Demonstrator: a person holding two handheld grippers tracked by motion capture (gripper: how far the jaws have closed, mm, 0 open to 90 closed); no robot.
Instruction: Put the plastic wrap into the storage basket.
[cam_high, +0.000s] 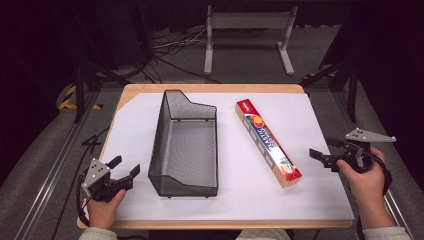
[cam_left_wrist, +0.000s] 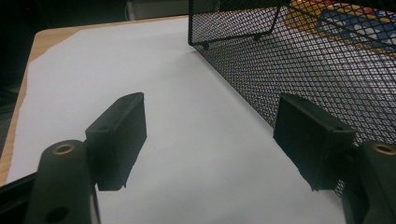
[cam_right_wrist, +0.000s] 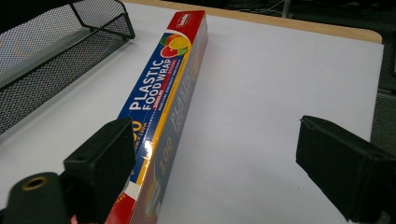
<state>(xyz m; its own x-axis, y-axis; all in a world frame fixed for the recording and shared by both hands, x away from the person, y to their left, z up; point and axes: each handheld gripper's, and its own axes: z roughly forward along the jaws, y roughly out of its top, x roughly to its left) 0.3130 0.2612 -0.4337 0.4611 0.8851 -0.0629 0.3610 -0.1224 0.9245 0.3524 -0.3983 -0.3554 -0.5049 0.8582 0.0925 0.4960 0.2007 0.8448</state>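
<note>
High view first: the left gripper is held low at the near left corner of the white sheet, jaws spread apart with nothing gripped between them, and the black mesh basket is parked just to its right, close but not touched. From the left gripper view the same thing is seen, with bare white sheet between the two black jaws and the basket wall running right alongside the right-hand jaw. Over on the other side the right gripper is held up at the right edge of the sheet, pointed leftward at the plastic food wrap box, which is lying flat on the sheet between that gripper and the basket, its near end a little short of the jaws. In the right gripper view the jaws are seen wide apart and nothing is clamped; the box is stretched away from beside the left-hand jaw, its near end partly hidden behind that jaw, and the basket corner is caught further off to the left, well apart from the box
</note>
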